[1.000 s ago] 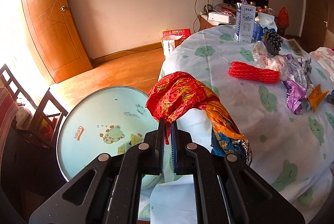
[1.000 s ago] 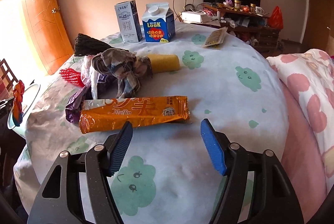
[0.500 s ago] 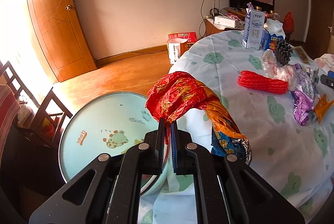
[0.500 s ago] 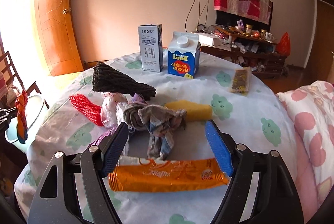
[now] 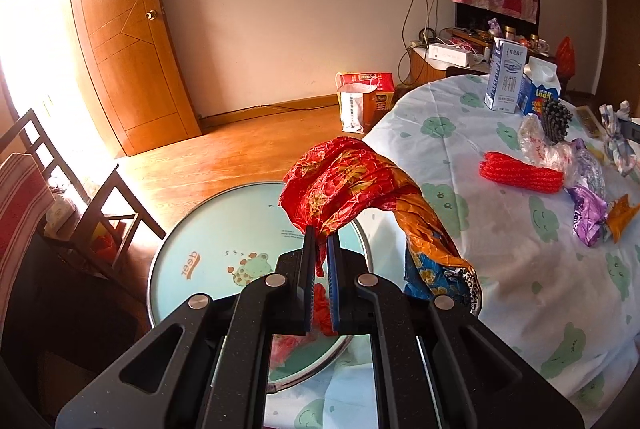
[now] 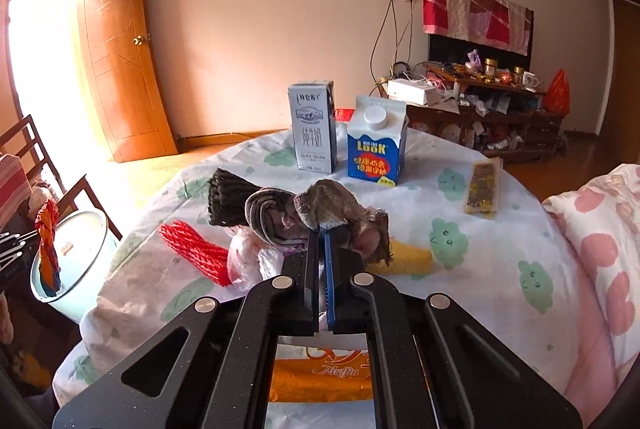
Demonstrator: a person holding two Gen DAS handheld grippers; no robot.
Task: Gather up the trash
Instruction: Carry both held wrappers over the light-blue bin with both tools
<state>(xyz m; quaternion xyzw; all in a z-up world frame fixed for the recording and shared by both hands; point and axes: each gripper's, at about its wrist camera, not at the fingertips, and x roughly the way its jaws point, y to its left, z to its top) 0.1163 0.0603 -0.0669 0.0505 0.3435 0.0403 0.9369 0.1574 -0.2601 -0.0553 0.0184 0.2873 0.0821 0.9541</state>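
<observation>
My left gripper (image 5: pixel 319 241) is shut on a crumpled red and orange plastic bag (image 5: pixel 352 185), held over a pale blue round bin (image 5: pixel 208 253) beside the table. The right wrist view shows that bag (image 6: pixel 47 237) hanging at the far left above the bin (image 6: pixel 80 241). My right gripper (image 6: pixel 320 229) is shut on a crumpled grey and brown wrapper (image 6: pixel 320 209), lifted above the other trash on the table. Below the right gripper lies an orange Muffin wrapper (image 6: pixel 320 377).
On the cloud-print tablecloth (image 6: pixel 500 269) lie a red mesh sleeve (image 6: pixel 192 249), a black mesh sleeve (image 6: pixel 228 201), a yellow foam piece (image 6: pixel 408 257), a snack bar (image 6: pixel 484 189) and two cartons (image 6: pixel 312 127). A purple wrapper (image 5: pixel 586 209) lies near the mesh. A chair (image 5: pixel 60 189) stands left of the bin.
My right gripper moved forward over the orange wrapper, closed on the grey and brown wrapper and lifted it. The left gripper shifted slightly with its bag.
</observation>
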